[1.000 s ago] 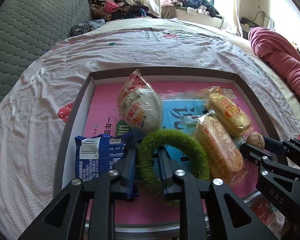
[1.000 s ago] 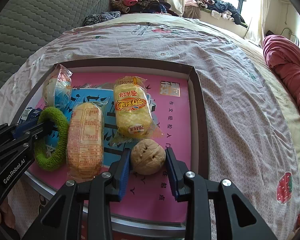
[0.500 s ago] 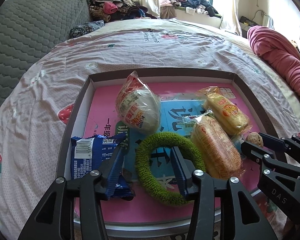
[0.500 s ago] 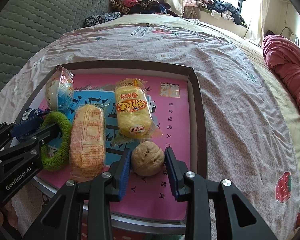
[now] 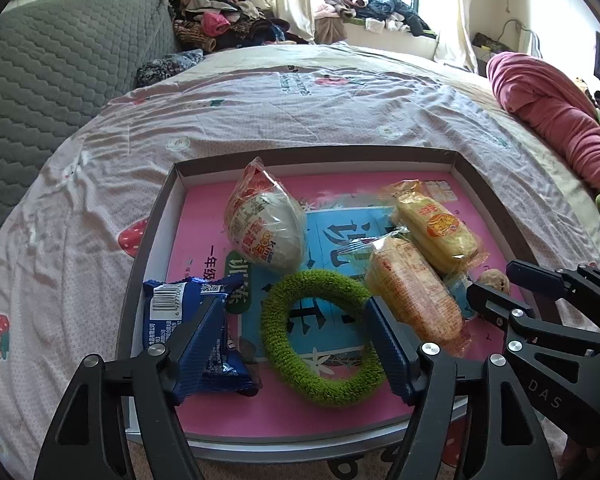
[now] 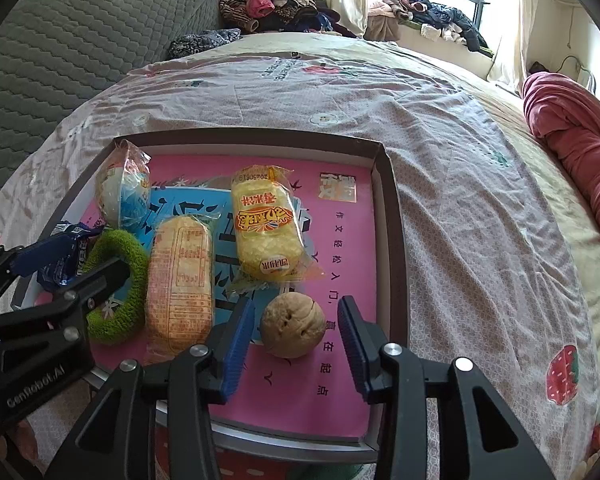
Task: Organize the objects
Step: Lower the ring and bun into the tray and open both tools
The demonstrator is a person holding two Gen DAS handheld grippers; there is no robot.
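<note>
Letting go: left gripper (image 5: 296, 344) spreading around green ring (image 5: 320, 334), right gripper (image 6: 296, 350) parting beside walnut (image 6: 293, 325). Walnut risking rolling across tray (image 6: 388, 216); left finger snagging blue packet (image 5: 188, 332).

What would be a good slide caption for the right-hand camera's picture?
Right gripper, jaws just opened, leaves a brown walnut free between them in the pink-lined tray beside wrapped snacks.

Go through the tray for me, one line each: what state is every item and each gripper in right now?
left gripper: open, jaws just widened, astride the ring's near-left arc
right gripper: open, jaws just parted, clear of the ball
green ring: lying flat, released
brown ball: resting on tray, free
blue packet: sealed, lying flat
two yellow snack packs: sealed
round wrapped bun: sealed
tray: on bed
</note>
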